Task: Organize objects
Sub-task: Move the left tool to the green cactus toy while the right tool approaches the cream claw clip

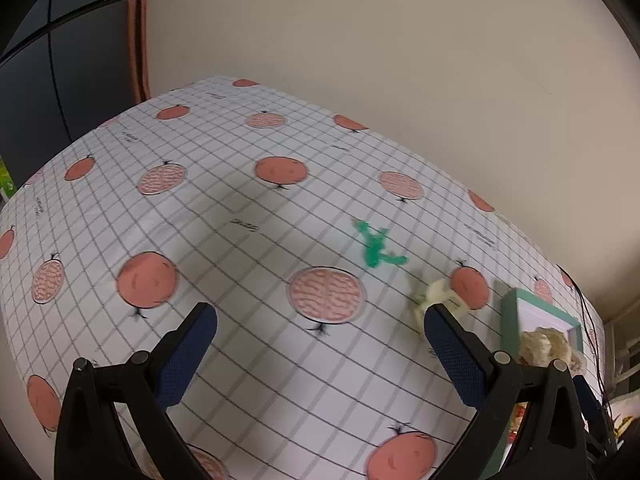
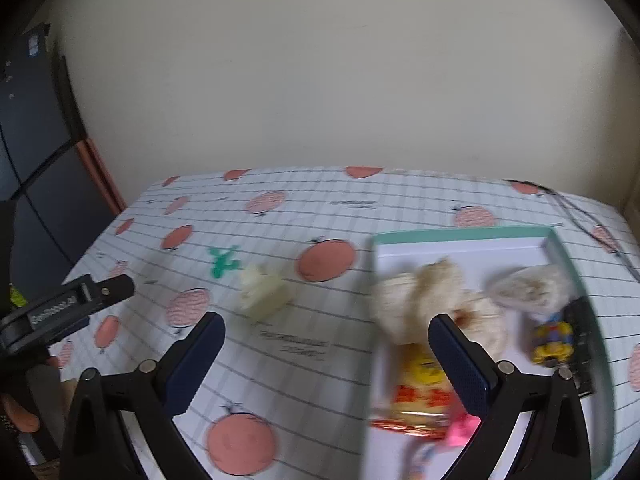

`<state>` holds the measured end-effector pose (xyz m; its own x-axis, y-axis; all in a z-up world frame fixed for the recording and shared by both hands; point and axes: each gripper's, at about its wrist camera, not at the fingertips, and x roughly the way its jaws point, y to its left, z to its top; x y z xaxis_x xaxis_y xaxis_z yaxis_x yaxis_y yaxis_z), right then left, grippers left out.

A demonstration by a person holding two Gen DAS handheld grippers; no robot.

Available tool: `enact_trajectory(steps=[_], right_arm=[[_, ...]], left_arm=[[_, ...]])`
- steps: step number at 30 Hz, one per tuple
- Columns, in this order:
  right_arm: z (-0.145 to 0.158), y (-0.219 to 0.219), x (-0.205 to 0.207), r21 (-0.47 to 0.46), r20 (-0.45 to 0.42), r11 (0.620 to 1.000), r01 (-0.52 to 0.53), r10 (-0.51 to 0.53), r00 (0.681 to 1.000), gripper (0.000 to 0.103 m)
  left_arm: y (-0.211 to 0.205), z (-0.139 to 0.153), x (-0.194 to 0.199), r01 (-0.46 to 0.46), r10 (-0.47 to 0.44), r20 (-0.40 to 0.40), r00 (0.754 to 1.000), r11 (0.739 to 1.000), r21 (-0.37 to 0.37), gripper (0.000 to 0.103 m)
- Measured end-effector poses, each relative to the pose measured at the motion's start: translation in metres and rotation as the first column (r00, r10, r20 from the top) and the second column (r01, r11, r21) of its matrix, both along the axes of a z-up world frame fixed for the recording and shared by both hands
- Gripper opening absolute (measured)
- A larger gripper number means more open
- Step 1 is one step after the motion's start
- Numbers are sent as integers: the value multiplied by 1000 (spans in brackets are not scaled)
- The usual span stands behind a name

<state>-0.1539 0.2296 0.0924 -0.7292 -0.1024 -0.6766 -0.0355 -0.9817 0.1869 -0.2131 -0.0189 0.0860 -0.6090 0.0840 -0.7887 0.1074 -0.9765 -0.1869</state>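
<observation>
Green tray [image 2: 460, 234] (toys, snack packet [image 2: 416, 400] inside)

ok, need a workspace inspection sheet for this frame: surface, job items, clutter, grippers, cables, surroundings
Surface: table under a grid-print cloth with orange fruit motifs.
Job's things: green-rimmed tray holds cream fluffy items, a yellow toy, a red-yellow packet, a pink piece; green figure and cream lump lie loose on the cloth, left of the tray.
Clutter: nothing seen.
Grippers: left gripper open, empty, above the cloth; right gripper open, empty, near the tray's left edge.
Cables: thin dark cable behind the tray.
Surroundings: beige wall; dark cabinet at left.
</observation>
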Motion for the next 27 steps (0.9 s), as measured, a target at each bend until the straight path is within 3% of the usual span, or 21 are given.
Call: enact_trajectory(steps=[11,27], right_arm=[[-17,-47,-11,-1,38,997,-71,71,997,103],[-50,-51,-40,66,118,993,-100,91,989,103]], left_arm=[[-39,-17,-8,-40,39,35,999,999,19,103],[-24,-41,-33,38,-47,80,996,993,110,103]])
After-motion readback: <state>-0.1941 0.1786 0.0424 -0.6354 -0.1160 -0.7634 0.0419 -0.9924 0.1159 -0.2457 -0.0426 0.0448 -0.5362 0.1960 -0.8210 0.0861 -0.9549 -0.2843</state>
